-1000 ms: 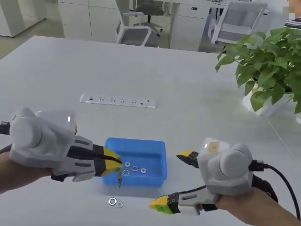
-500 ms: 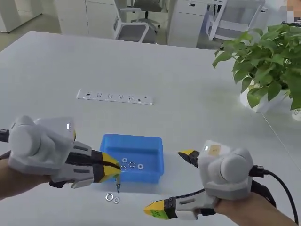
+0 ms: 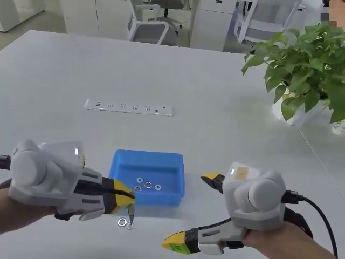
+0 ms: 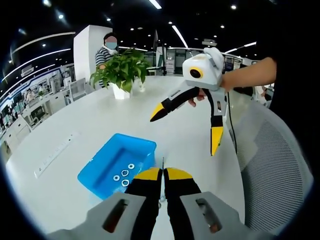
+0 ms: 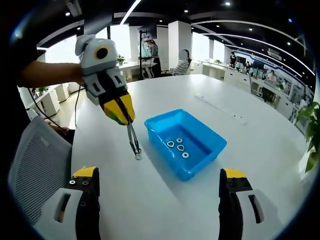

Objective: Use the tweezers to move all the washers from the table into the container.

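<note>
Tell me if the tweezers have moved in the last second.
Yes. The left gripper brought the tweezers from the container's front wall down to the loose washers.

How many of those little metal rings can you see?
6. Four washers lie in the blue container; two more on the table by the tweezers; others may hide behind the left gripper.
</note>
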`<state>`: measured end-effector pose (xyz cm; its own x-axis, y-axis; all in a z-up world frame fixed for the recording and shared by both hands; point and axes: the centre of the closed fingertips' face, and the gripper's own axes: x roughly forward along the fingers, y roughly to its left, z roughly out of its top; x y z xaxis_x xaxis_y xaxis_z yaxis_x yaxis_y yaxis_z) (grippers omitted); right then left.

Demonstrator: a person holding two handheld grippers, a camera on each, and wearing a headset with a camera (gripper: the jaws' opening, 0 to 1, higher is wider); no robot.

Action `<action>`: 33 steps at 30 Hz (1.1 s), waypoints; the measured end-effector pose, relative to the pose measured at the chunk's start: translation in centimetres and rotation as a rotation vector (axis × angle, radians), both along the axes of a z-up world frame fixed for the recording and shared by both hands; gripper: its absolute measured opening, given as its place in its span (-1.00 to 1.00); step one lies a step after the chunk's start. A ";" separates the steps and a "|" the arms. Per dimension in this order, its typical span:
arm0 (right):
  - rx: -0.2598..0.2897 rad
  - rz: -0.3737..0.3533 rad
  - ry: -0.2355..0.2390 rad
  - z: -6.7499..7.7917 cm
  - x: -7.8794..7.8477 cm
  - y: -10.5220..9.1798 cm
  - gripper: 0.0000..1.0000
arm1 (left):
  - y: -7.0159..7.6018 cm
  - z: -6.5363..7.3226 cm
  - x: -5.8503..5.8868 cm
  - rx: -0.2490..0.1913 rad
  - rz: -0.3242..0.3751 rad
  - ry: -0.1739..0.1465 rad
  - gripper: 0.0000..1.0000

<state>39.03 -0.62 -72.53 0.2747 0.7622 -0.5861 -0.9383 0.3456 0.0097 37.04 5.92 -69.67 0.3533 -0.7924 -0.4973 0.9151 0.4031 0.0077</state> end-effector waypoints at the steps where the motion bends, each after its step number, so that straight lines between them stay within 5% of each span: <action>1: -0.002 0.001 0.003 -0.1 -0.1 0.0 1.00 | 0.0 -0.1 0.0 -0.002 0.001 0.003 -0.88; 33: -0.026 0.028 0.024 -1.0 -0.8 0.3 0.94 | -0.1 -0.9 -0.4 -0.016 0.013 0.032 -0.88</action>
<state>38.23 -0.36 -73.50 0.2391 0.7542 -0.6116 -0.9473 0.3196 0.0238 36.65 5.78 -70.55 0.3475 -0.7958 -0.4959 0.9095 0.4147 -0.0281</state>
